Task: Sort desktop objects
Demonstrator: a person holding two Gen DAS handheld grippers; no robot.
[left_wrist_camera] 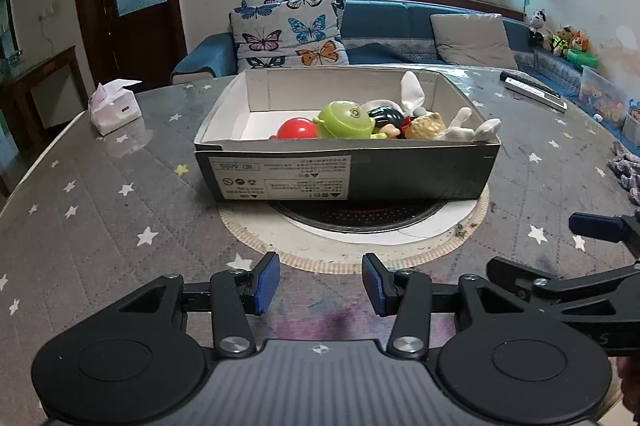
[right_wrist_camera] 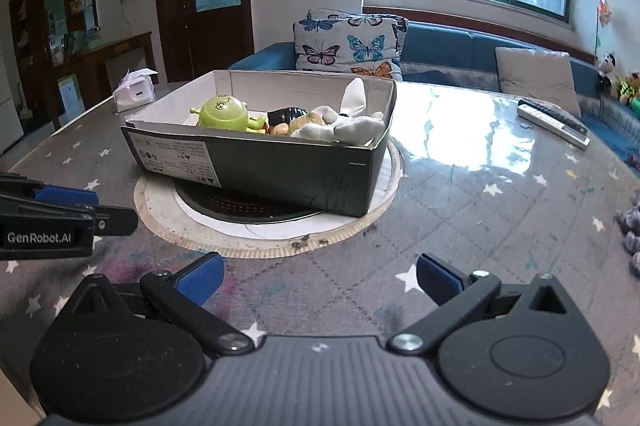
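Sitting in cardboard box (left_wrist_camera: 347,170) mid-desk: green toy (left_wrist_camera: 345,120), red ball (left_wrist_camera: 295,129), white plush (left_wrist_camera: 472,130), more beside them; box straight ahead of left gripper (left_wrist_camera: 320,284), ahead-left of right gripper (right_wrist_camera: 320,278), long axis across left view; both jaws open, empty, low over desk (left_wrist_camera: 100,194), left nearer box centre; remote (right_wrist_camera: 554,124) far right, tissue pack (left_wrist_camera: 114,106) far left, both outside box; scene fits sorting finished or those two pending.
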